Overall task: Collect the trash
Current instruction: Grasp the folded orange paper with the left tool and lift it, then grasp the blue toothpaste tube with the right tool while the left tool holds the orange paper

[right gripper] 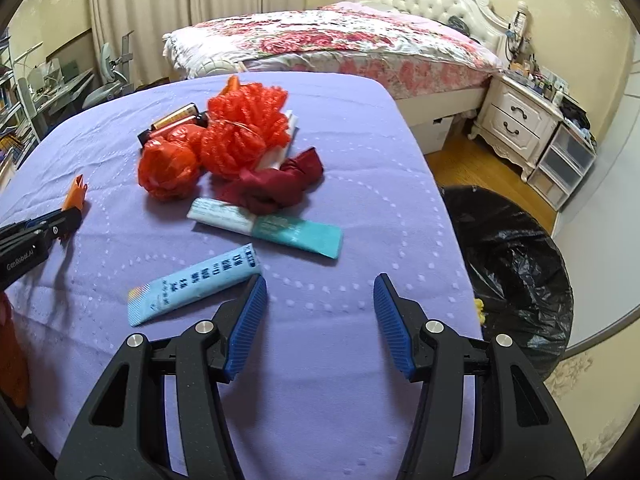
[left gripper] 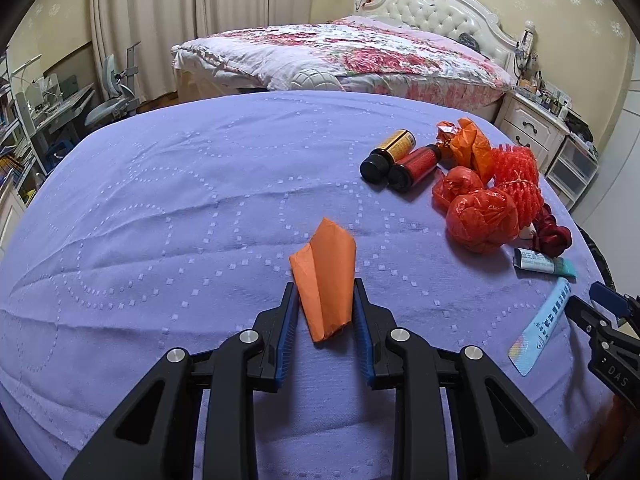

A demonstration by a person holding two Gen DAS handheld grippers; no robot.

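My left gripper (left gripper: 324,284) is shut on a folded orange paper (left gripper: 328,256), which sticks out forward from between the blue pads over the purple-covered table (left gripper: 180,200). In the right wrist view that gripper (right gripper: 68,216) shows at the left edge with the orange paper (right gripper: 77,192). My right gripper (right gripper: 320,292) stands open with only cloth between its fingers. A light blue tube (right gripper: 196,284) lies just left of its left finger. Beyond it lie a teal tube (right gripper: 272,228), a dark red cloth (right gripper: 276,184), red plastic bags (right gripper: 168,168), red mesh (right gripper: 244,132) and two small bottles (left gripper: 396,156).
A bin lined with a black bag (right gripper: 516,272) stands on the floor off the table's right edge. Behind the table are a bed with a floral quilt (right gripper: 320,40), a white nightstand (right gripper: 516,120) and plastic drawers (right gripper: 564,164). A desk and chair (left gripper: 112,96) are at the far left.
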